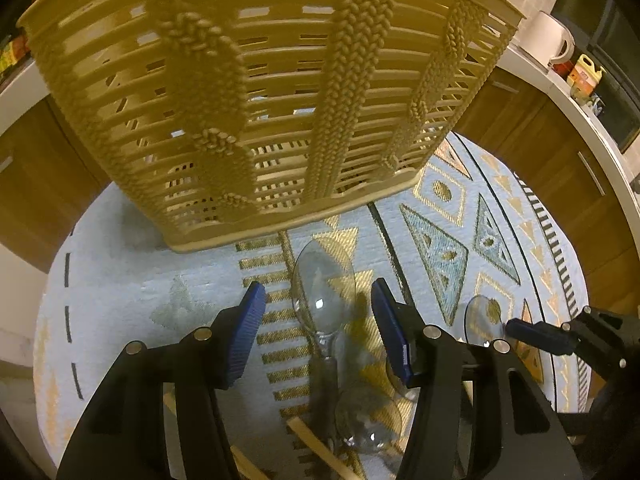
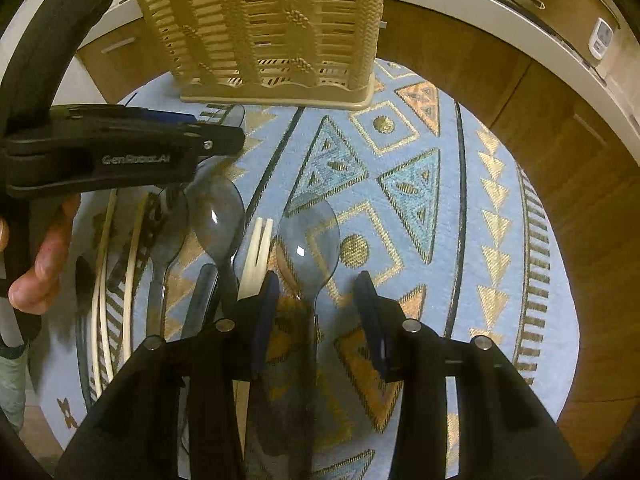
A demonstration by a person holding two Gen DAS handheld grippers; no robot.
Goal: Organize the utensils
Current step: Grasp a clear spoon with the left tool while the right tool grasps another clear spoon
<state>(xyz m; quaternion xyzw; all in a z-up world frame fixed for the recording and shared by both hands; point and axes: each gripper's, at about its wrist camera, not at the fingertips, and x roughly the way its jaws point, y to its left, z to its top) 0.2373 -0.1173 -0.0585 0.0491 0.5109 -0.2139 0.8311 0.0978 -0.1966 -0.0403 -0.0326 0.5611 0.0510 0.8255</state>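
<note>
The slatted beige basket (image 1: 256, 92) stands on the patterned rug (image 1: 440, 208), contents unclear through its slats. Before it, the left tool (image 1: 318, 312) gapes around a clear plastic spoon (image 1: 324, 292); the right tool (image 2: 316, 300) straddles another clear spoon (image 2: 308, 240), untouched. Only the right view shows the white fork (image 2: 258, 248) and chopsticks (image 2: 102, 320)

A pale blue rug (image 2: 460, 208) with gold and teal triangles, diamonds and dark stripes covers the floor. Wooden cabinet fronts (image 1: 560, 184) with metal bar handles run round its far edge under a white countertop (image 1: 532, 76). On the countertop stand a white kettle (image 1: 554, 42) and a yellow bottle (image 1: 586, 74). The light is warm and dim.
</note>
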